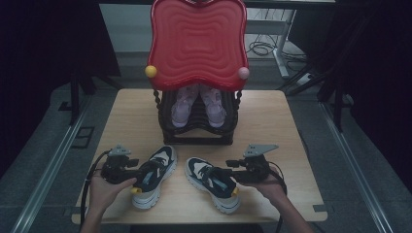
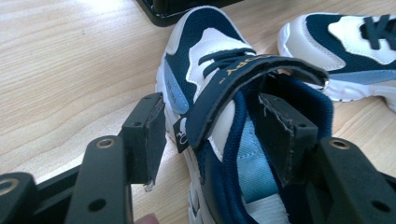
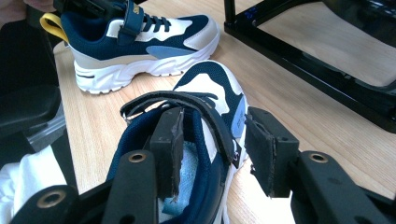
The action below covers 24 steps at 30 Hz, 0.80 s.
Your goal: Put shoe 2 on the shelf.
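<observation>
left tool (image 2: 208,135): jaws spread, straddling the side wall of the left shoe (image 2: 219,93); one jaw sits inside the collar, the other outside, and the pads do not press on it.
right tool (image 3: 212,151): jaws spread, one inside the right shoe (image 3: 205,107) at its collar, the other just outside its side; no squeeze that i can see.
left shoe: on the worktop (image 1: 272,121), heel towards its tool, toe pointing away.
right shoe: beside it, heel at its own tool.
strap: lifted loose over each tongue, lying between the jaws.
rack (image 1: 199,124): black, beyond both tools, pink shoes (image 1: 197,104) inside.
red tray (image 1: 197,41): on top of the rack.
</observation>
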Each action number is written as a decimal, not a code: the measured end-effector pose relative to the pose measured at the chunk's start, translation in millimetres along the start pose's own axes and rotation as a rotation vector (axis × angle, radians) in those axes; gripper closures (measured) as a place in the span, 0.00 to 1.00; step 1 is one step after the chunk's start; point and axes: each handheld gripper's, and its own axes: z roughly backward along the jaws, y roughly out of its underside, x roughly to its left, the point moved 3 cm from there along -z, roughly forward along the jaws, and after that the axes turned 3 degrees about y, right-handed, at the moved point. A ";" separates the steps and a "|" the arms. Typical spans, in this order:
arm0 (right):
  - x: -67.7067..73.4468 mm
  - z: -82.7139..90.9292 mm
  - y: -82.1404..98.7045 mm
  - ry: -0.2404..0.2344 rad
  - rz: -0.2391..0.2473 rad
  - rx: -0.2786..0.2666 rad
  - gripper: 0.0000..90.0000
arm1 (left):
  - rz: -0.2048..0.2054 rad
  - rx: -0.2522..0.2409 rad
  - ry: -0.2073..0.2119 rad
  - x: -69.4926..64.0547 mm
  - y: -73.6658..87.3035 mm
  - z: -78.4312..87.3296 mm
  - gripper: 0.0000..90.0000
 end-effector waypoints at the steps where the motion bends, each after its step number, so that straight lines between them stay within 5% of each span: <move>1: 0.0 -1.3 -0.6 -0.001 0.006 0.006 0.64 | 0.000 0.003 -0.003 0.0 0.0 -1.1 0.49; 12: 0.9 -19.4 -8.0 -0.036 0.035 0.091 0.64 | -0.002 0.027 -0.024 2.0 -3.5 -9.2 0.56; 24: -0.5 -38.7 -4.0 -0.001 0.052 0.220 0.68 | -0.008 0.062 0.026 4.0 -5.8 -17.4 0.62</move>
